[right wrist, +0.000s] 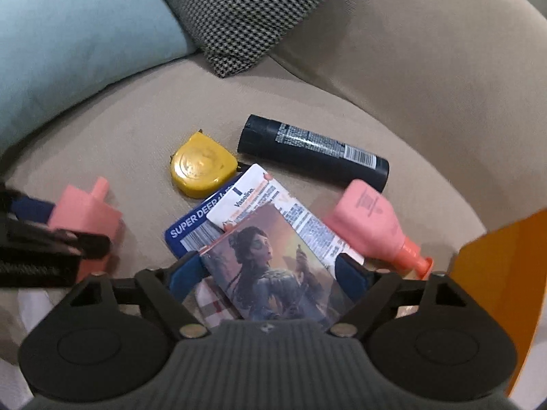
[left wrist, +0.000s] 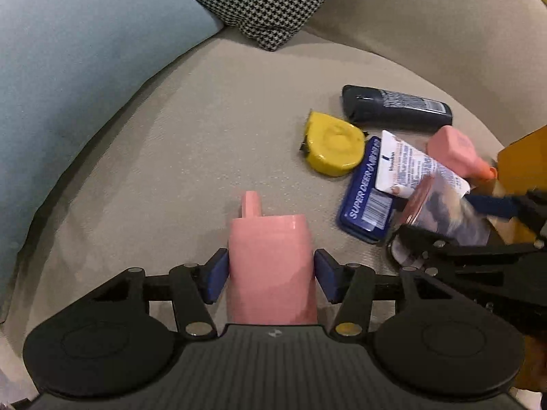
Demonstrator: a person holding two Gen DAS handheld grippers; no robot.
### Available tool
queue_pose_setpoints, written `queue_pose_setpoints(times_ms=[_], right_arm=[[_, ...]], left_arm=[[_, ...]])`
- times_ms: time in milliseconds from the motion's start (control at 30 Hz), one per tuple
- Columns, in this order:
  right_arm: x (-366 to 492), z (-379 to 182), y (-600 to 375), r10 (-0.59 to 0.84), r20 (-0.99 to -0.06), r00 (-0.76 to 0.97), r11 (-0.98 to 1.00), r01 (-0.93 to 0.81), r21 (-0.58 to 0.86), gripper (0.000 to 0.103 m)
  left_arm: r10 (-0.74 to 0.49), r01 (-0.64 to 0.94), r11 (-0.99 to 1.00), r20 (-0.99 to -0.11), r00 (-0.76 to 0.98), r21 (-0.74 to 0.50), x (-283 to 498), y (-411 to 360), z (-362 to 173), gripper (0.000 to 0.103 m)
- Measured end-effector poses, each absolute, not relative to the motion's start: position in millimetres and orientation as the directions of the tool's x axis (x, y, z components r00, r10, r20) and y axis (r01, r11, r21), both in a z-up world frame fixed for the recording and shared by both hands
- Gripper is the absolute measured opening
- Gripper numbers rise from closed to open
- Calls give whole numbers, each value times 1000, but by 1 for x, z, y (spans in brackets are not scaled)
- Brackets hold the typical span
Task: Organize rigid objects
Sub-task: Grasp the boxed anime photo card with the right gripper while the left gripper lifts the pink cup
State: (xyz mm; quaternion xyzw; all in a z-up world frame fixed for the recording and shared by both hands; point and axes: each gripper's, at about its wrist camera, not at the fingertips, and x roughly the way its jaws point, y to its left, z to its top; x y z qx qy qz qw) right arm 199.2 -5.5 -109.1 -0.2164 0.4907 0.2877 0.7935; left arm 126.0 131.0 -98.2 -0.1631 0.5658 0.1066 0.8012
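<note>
On the beige sofa seat, my left gripper is shut on a pink spouted container, its blue pads against both sides. My right gripper is open around a clear-cased picture card, which lies tilted between the jaws with a gap at the right pad. Beyond it, a white Vaseline tube lies across a blue flat box. Around them lie a yellow tape measure, a dark bottle and a pink bottle with an orange cap.
An orange box wall stands at the right edge, close to the right gripper. A light blue cushion and a houndstooth cushion lean at the back. The sofa backrest curves round on the right. A checked cloth lies under the card.
</note>
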Motion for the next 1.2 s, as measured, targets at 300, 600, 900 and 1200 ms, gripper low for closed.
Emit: queue_pose_setpoints(times_ms=[300,600,900,1200], right_arm=[[188,-111,-22,275,-915,297,818,-572,60,68],[181,-116,-30,290,-917,276,800,-596,74,68],[150,-110,-31,314,-908,279,756,-651,61,68],[120,-123,-2,222,-902,370,603,-779,-171,72]], left_arm=[[-27,-318,938,-941,339,-141,124,125,-101,62],[-44,-283,947,-936,350,-150,120,123,-101,62],[-55,-275,950,-943,330,-151,112,120,-102,62],[-63,-277,949,-951,304,-151,101,123,-104,62]])
